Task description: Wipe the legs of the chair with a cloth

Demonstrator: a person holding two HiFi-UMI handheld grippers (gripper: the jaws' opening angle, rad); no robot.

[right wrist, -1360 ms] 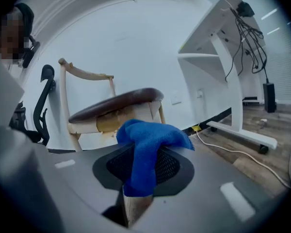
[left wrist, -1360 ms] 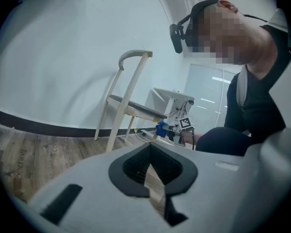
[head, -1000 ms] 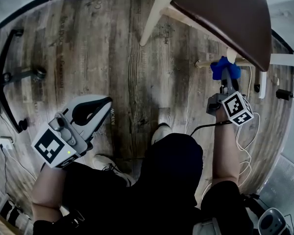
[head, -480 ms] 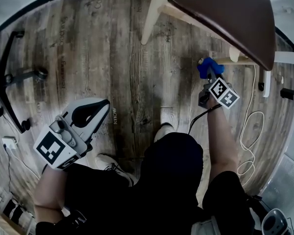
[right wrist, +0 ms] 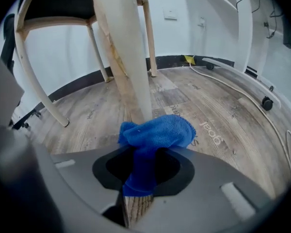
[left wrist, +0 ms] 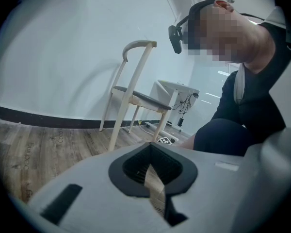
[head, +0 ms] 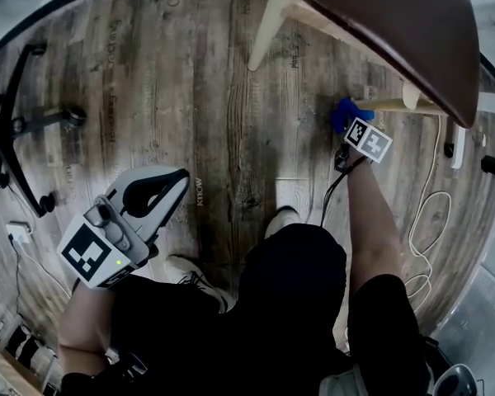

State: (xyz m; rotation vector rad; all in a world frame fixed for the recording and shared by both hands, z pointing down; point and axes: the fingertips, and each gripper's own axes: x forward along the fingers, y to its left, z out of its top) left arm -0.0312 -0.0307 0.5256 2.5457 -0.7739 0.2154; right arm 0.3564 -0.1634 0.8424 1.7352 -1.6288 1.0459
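The chair has a dark brown seat (head: 396, 23) and cream legs. My right gripper (head: 347, 122) is shut on a blue cloth (head: 342, 115) and presses it against the low end of one leg (head: 394, 103), close to the floor. In the right gripper view the cloth (right wrist: 156, 131) bunches out of my right gripper (right wrist: 144, 147) at the foot of that leg (right wrist: 125, 57). My left gripper (head: 163, 186) hangs shut and empty over the floor at the left, far from the chair. From the left gripper (left wrist: 153, 174) view the whole chair (left wrist: 136, 98) stands by the wall.
An office chair base (head: 16, 130) lies at the far left, with a plug block (head: 12, 233) near it. A white cable (head: 429, 221) loops on the floor at the right beside a white wheeled frame (right wrist: 266, 102). The person's shoe (head: 285, 219) is at the middle.
My right gripper has slid the blue cloth leftward along the chair leg toward its foot. The left gripper has stayed about where it was.
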